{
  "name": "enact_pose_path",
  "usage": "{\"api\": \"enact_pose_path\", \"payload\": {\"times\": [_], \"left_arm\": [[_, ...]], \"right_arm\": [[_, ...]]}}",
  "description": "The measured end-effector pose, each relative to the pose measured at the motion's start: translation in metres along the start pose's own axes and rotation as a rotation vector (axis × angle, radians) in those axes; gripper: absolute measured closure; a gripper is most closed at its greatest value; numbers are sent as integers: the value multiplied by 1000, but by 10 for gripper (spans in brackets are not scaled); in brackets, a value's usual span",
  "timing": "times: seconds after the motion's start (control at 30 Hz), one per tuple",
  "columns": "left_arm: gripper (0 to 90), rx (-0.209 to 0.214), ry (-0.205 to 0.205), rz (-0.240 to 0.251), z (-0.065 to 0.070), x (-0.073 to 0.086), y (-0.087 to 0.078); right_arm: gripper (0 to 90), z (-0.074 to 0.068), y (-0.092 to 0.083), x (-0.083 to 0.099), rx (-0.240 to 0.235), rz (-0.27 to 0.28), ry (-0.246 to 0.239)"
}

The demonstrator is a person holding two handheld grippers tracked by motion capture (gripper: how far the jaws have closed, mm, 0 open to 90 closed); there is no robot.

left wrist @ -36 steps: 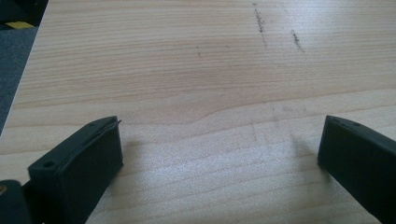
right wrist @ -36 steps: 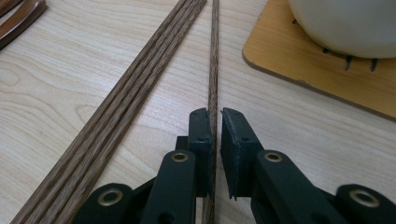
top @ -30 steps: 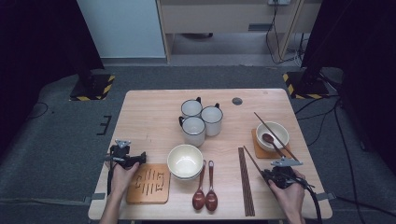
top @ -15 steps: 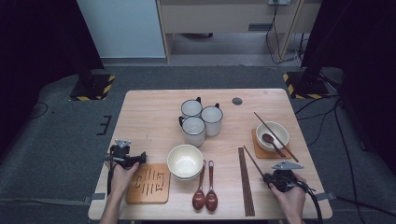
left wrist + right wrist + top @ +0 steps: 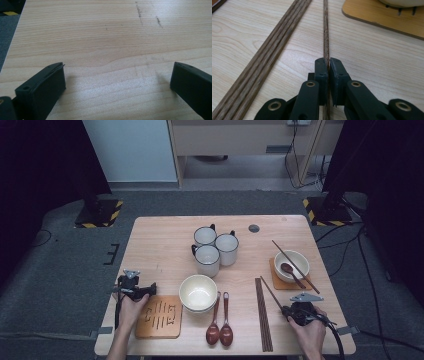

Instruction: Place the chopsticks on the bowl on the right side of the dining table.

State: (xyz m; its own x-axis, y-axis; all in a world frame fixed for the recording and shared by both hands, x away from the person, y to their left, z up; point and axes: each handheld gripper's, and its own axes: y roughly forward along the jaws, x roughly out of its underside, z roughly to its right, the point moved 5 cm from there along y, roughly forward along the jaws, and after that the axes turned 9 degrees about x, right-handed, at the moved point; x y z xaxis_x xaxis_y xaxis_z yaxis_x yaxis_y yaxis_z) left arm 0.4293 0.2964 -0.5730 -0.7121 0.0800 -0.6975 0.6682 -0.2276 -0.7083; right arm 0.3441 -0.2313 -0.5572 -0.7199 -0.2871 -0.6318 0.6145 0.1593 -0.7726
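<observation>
From above, we see the right gripper point(image 5: 286, 310) at five o'clock on the pale wooden table point(image 5: 165, 240), jaws just closing on a single dark wooden chopstick point(image 5: 270, 292) that runs from it toward eleven o'clock. Just left of it lies a bundle of dark wooden chopsticks point(image 5: 263, 315), apart from the gripped one. At seven o'clock the left gripper point(image 5: 152, 289) rests beside a slotted square wooden coaster point(image 5: 159, 316).

In the left gripper view, we have both black jaws spread wide, released, with bare table point(image 5: 110, 40) between them.

In the right gripper view, we see the right gripper point(image 5: 328, 72) clenched on the single chopstick point(image 5: 326, 32), which runs straight on to twelve o'clock; the bundle point(image 5: 269, 50) lies at ten o'clock.
</observation>
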Motion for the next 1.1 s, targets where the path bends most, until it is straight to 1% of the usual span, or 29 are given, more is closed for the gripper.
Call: {"api": "enact_pose_path", "payload": {"times": [0.03,0.1,0.17,0.3,0.47,0.7,1.03,1.1], "left_arm": [[0,0,0,0,0,0,0],[0,0,0,0,0,0,0],[0,0,0,0,0,0,0],[0,0,0,0,0,0,0],[0,0,0,0,0,0,0],[0,0,0,0,0,0,0],[0,0,0,0,0,0,0],[0,0,0,0,0,0,0]], "right_arm": [[852,0,0,0,-12,-1,2],[852,0,0,-2,-22,6,6],[852,2,-1,-3,-26,19,6],[852,5,-5,-7,-31,41,23],[852,8,-10,-14,-35,81,26],[852,8,-19,-22,-56,137,34],[852,11,-26,-30,-63,177,53],[852,12,-29,-32,-62,191,57]]}}
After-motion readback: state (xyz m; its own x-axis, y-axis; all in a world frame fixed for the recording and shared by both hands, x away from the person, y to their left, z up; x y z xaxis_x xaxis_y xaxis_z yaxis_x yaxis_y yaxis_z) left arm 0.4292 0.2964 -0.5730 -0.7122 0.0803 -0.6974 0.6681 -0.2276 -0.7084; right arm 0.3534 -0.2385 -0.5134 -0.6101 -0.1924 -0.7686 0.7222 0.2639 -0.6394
